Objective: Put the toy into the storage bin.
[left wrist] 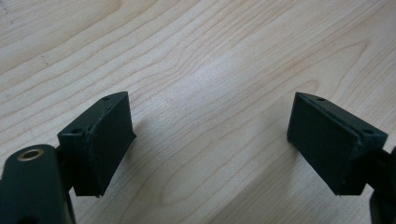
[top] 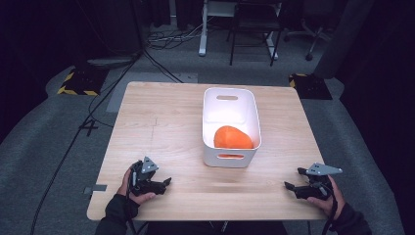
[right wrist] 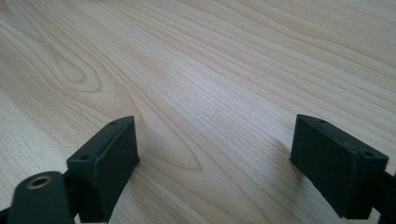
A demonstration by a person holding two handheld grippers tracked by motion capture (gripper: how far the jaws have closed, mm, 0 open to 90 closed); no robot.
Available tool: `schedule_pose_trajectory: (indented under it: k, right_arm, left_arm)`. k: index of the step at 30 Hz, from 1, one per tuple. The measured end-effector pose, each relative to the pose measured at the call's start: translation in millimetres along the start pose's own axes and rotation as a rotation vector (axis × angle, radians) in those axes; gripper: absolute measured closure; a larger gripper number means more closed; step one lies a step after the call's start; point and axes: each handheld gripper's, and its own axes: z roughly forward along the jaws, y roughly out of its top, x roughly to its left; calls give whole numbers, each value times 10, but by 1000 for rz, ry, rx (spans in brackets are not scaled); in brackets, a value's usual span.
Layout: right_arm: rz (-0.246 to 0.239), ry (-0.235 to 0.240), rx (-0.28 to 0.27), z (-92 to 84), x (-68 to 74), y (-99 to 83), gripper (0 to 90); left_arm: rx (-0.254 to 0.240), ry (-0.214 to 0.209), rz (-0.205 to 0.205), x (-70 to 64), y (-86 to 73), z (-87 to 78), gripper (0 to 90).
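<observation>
Table (top: pixel 161 127): pale wood grain, smooth, matt. Bin (top: pixel 210 122), frame centre: white plastic, smooth, slight sheen. Orange fruit (top: pixel 232 137) inside: smooth, matt skin. Gripper pads (left wrist: pixel 105 144): black, matt.

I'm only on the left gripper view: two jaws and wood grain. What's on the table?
Observer: A white bin stands mid-table, beyond both hands, handle cutouts at its near and far ends.
Operator: Anything in it?
Observer: One orange object, rounded, lying in the bin's near half.
Operator: Where's the right gripper?
Observer: The right gripper lies low over the table's near right corner, pointing inward, jaws open with bare wood between them in its own view.
Operator: And mine relative to the bin?
Observer: The left gripper sits near the front edge, left of the bin and apart from it, jaws open and empty.
</observation>
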Motion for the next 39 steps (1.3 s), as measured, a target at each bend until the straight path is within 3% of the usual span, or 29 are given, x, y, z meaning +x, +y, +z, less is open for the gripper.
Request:
schedule_pose_trajectory:
  k: [39]
  right_arm:
    - [-9,3,-3,12,-3,6,150]
  left_arm:
    - [0,7,-2,-2,-1,-2,148]
